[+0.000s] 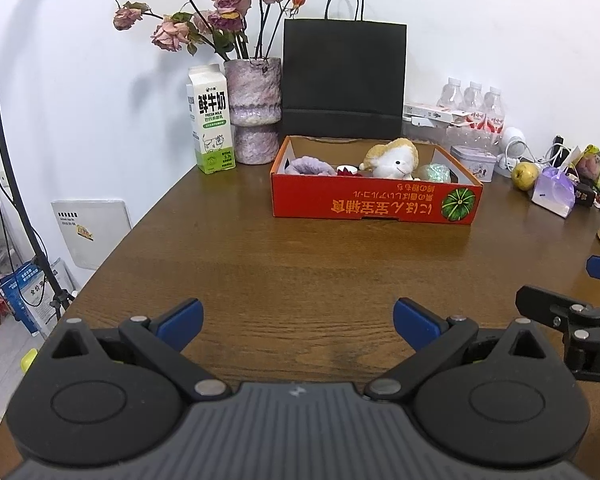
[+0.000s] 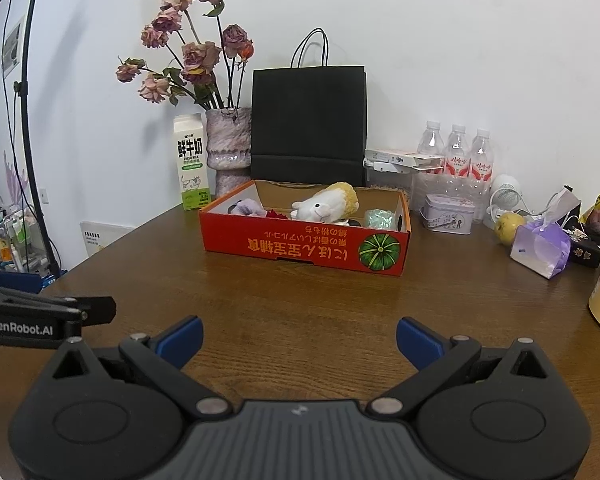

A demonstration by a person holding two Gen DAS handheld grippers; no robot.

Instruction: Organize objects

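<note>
A red cardboard box (image 1: 376, 204) (image 2: 304, 246) stands at the back of the brown wooden table (image 1: 300, 272). In it lie a white and yellow plush sheep (image 1: 394, 160) (image 2: 328, 204), a purple fluffy item (image 1: 310, 166) (image 2: 248, 207), a small red thing (image 1: 346, 171) and a shiny greenish ball (image 1: 434, 172) (image 2: 379, 218). My left gripper (image 1: 298, 324) is open and empty, low over the table's near part. My right gripper (image 2: 299, 340) is open and empty beside it, also seen at the right edge of the left wrist view (image 1: 572, 312).
Behind the box stand a milk carton (image 1: 211, 120), a vase of dried roses (image 1: 254, 110) and a black paper bag (image 1: 344, 80). To the right are water bottles (image 2: 456, 152), a tin (image 2: 448, 214), a pear (image 2: 508, 227), a purple pouch (image 2: 542, 250) and clutter. A lamp stand (image 1: 4, 152) is at the left.
</note>
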